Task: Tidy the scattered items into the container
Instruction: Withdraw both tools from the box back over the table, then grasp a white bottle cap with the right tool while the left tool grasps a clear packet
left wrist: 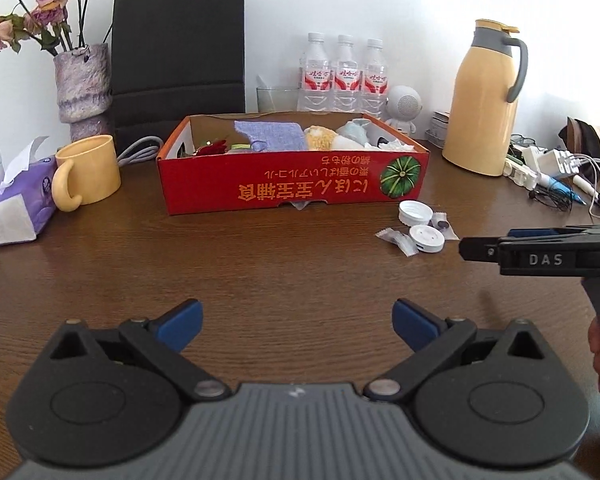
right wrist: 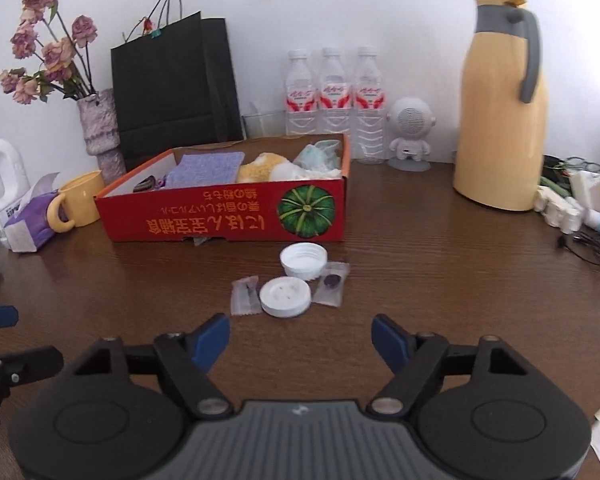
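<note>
A red cardboard box sits mid-table holding a purple cloth, a yellow plush and pale wrapped things. Just in front of its right corner lie a white ribbed cap, a white round disc and two clear sachets. My right gripper hovers open just short of the disc, nothing between its blue pads. My left gripper is open over bare wood, well left of those items. The right tool shows at the left wrist view's right edge.
A yellow mug and purple tissue pack stand left of the box. Behind are a vase, black bag, three water bottles and a small white figure. A yellow jug and cables crowd the right.
</note>
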